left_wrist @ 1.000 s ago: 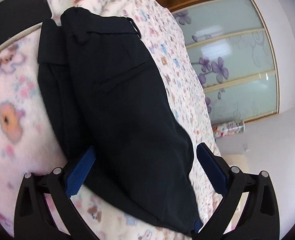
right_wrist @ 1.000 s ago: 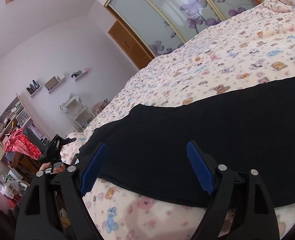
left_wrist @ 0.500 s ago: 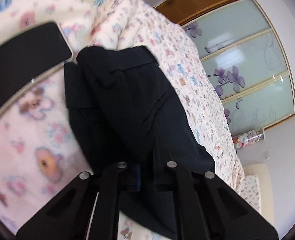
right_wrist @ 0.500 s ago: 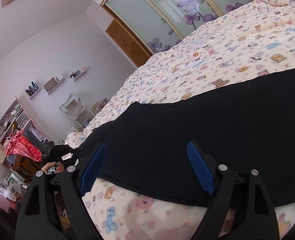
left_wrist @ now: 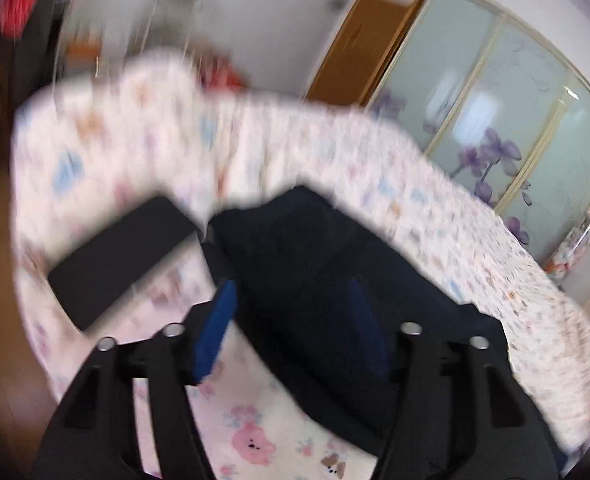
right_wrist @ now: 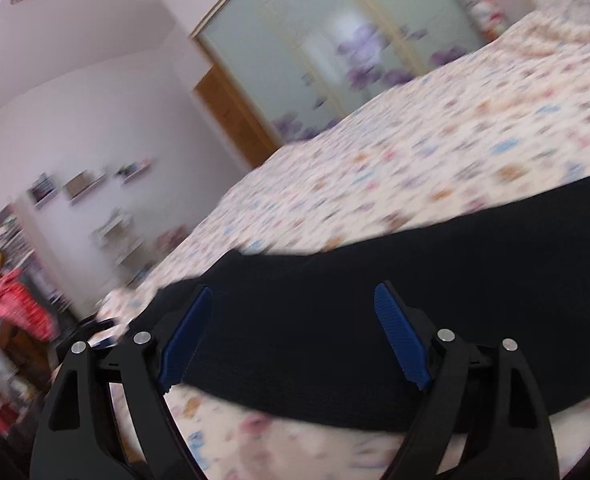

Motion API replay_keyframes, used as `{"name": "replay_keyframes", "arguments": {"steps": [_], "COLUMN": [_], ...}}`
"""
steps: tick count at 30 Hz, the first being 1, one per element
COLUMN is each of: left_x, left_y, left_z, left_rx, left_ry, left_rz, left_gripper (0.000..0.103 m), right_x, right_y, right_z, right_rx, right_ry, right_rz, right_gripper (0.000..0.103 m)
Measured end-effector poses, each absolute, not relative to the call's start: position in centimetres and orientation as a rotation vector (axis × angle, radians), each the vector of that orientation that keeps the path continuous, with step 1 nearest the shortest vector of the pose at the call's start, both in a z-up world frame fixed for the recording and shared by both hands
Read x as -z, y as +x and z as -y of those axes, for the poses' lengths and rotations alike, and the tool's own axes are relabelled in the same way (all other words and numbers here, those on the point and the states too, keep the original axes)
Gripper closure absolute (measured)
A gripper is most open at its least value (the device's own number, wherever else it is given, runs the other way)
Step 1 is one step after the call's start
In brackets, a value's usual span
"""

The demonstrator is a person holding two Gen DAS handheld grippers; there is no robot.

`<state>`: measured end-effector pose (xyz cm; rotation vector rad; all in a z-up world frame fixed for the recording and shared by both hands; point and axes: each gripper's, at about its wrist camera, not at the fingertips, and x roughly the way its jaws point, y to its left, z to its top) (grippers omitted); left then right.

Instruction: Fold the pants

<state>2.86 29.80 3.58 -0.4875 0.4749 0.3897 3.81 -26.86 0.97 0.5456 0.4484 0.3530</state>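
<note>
My left gripper (left_wrist: 291, 312) is spread wide with nothing in it, low in the frame above the dark pants (left_wrist: 335, 264) lying on the patterned bedspread (left_wrist: 435, 208). Only this view shows a flat black slab (left_wrist: 119, 256) at center left. My right gripper (right_wrist: 291, 332) gapes empty over the pants (right_wrist: 415, 280); its view alone shows wall shelves (right_wrist: 79, 184) at far left.

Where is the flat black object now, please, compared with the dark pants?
In the left wrist view the flat black object lies on the patterned bedspread, left of the pants and beside their far end.
</note>
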Motion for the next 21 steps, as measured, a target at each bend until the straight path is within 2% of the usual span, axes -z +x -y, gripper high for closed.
{"name": "replay_keyframes", "arguments": {"steps": [3, 6, 9, 12, 14, 17, 18, 20, 21], "left_x": [-5.1, -4.8, -1.6, 2.2, 3.4, 3.7, 3.8, 3.7, 3.7], "left_y": [3.3, 5.0, 7.1, 8.3, 8.2, 8.4, 8.3, 8.3, 8.2], "left_z": [-26.3, -23.3, -22.5, -22.7, -21.3, -20.9, -21.1, -20.8, -20.9], "left_rx": [-0.300, -0.255, -0.298, -0.325, -0.322, -0.339, -0.337, -0.335, -0.333], "left_ry": [-0.377, -0.290, -0.288, -0.273, -0.158, -0.121, -0.128, -0.130, -0.131], "left_rz": [-0.446, -0.492, -0.635, -0.727, -0.706, -0.720, -0.720, -0.715, -0.712], "left_gripper": [0.016, 0.016, 0.016, 0.014, 0.005, 0.002, 0.002, 0.002, 0.002], "right_x": [-0.8, 0.4, 3.8, 2.1, -0.1, -1.5, -1.3, 0.0, 0.5], "right_y": [4.1, 4.4, 6.5, 6.0, 3.9, 1.0, -0.3, -2.1, -2.5], "right_z": [29.5, 31.8, 32.7, 32.9, 34.7, 38.8, 41.4, 46.0, 47.0], "right_rx": [-0.224, -0.049, 0.018, -0.002, 0.025, 0.155, 0.205, 0.279, 0.302], "right_ry": [0.591, 0.612, 0.553, 0.536, 0.546, 0.611, 0.697, 0.877, 0.920], "right_rz": [-0.464, -0.527, -0.741, -0.728, -0.623, -0.547, -0.530, -0.546, -0.562], "right_gripper": [0.018, 0.018, 0.019, 0.019, 0.019, 0.019, 0.021, 0.036, 0.038]}}
